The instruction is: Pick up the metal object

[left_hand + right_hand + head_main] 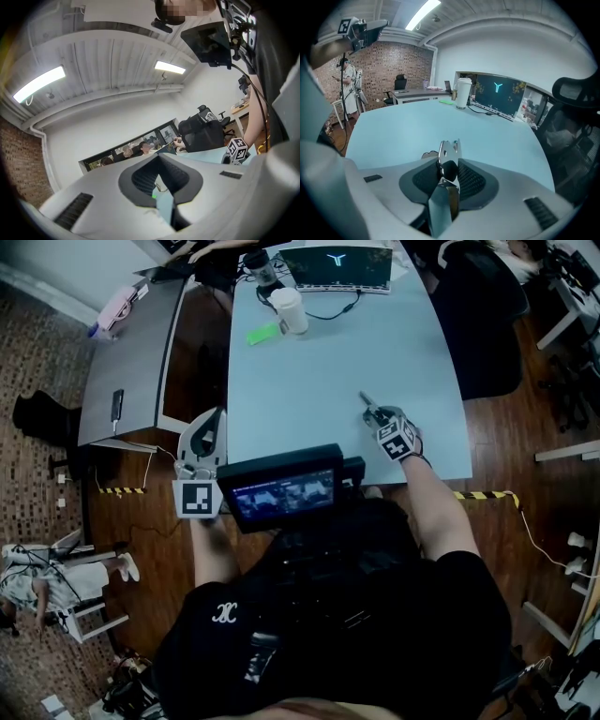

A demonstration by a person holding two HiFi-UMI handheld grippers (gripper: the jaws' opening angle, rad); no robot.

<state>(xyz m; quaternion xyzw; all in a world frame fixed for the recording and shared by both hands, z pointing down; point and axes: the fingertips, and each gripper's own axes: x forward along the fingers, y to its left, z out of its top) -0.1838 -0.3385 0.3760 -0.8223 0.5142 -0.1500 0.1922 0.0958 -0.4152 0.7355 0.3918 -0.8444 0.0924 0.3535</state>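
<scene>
- My right gripper [449, 164] grips the metal object [451, 149], which pokes out past its tips.
- My left gripper [159, 161] stands slightly apart, empty.
- Far ahead, a laptop [499, 93] shows a Y logo.

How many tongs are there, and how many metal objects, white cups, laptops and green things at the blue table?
Tongs: 2, left and right
Metal object: 1, in the right tongs
White cup: 1
Laptop: 1
Green thing: 1
Total: 6
</scene>
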